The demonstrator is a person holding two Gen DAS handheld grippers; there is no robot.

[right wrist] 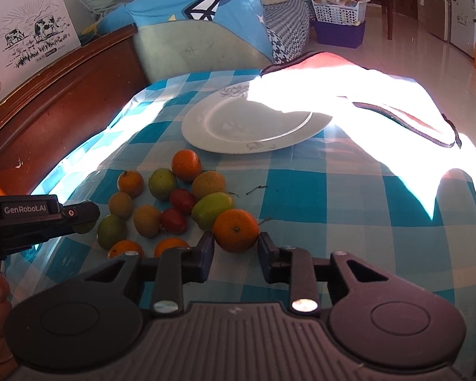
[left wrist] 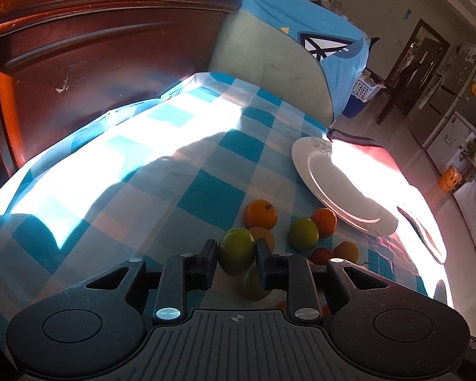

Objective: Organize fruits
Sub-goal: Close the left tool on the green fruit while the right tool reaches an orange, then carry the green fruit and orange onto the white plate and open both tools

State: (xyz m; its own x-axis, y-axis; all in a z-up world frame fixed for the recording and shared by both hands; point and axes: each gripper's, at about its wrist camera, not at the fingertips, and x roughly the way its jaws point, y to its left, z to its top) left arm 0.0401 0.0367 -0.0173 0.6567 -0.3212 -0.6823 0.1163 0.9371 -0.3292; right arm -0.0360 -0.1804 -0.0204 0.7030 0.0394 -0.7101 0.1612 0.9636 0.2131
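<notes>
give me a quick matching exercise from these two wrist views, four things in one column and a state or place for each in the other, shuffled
Things:
1. left gripper
2. right gripper
3. white plate
4. red cloth

States or places:
a. bare, nothing on it
b. jaws either side of an orange on the checked tablecloth
c. shut on a green fruit
d. lying at the plate's far rim, partly in bright sun

Pairs: 1-c, 2-b, 3-a, 4-d
</notes>
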